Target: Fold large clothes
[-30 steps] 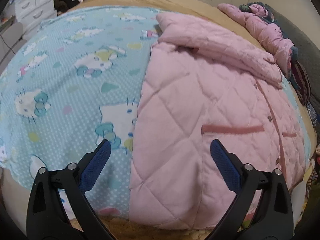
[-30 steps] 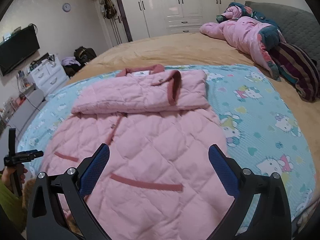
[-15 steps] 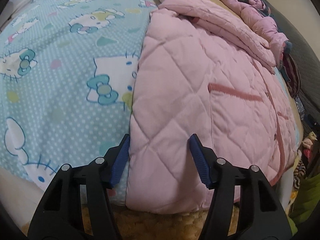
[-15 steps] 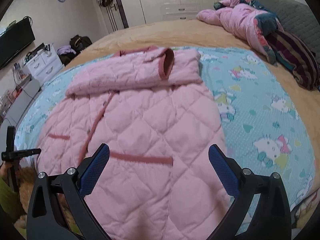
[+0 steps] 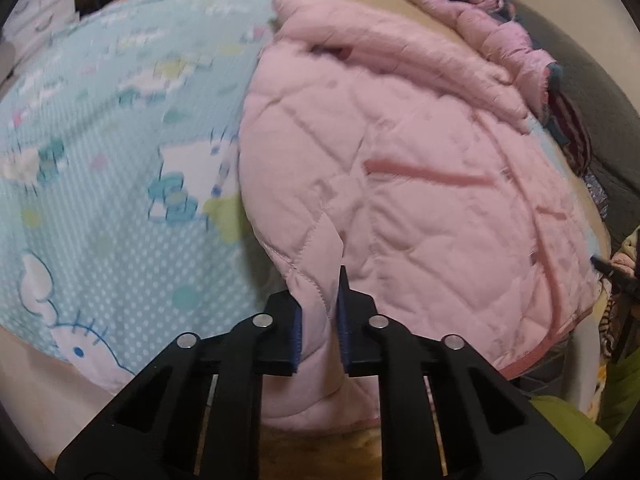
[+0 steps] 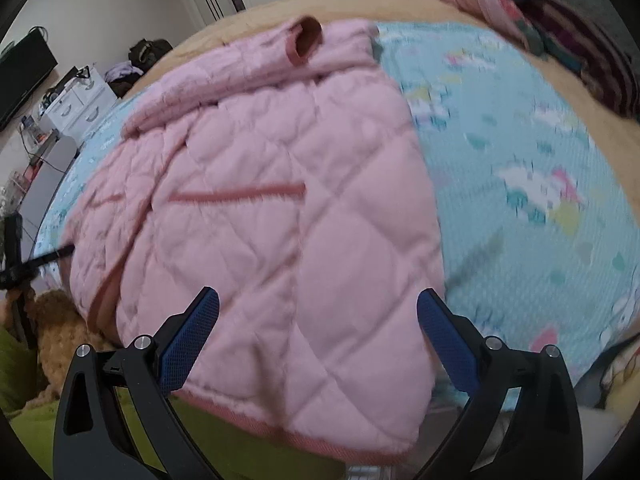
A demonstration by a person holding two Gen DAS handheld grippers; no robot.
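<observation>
— Which step is happening?
— The left gripper (image 5: 320, 328) is clenching the near hem corner of the pink quilted jacket (image 5: 400, 168) lying on the bed.
— Next?
— The right gripper (image 6: 318, 344), hovering wide open above the other corner, probably needs closing there.

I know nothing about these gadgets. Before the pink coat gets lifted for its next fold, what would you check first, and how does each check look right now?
1. Left gripper clamped on the pink coat: ok, its jaws pinch a ridge of fabric at the hem corner.
2. Right gripper holding the coat: not ok, its jaws stand wide open over the hem with nothing pinched.
3. Sleeves folded across the chest: ok.
4. Coat lying flat on the cartoon blanket: ok apart from the pinched ridge.
5. Landing spot clear: ok, the other clothes sit far off.
6. Both layers caught by the left gripper: cannot tell.
</observation>
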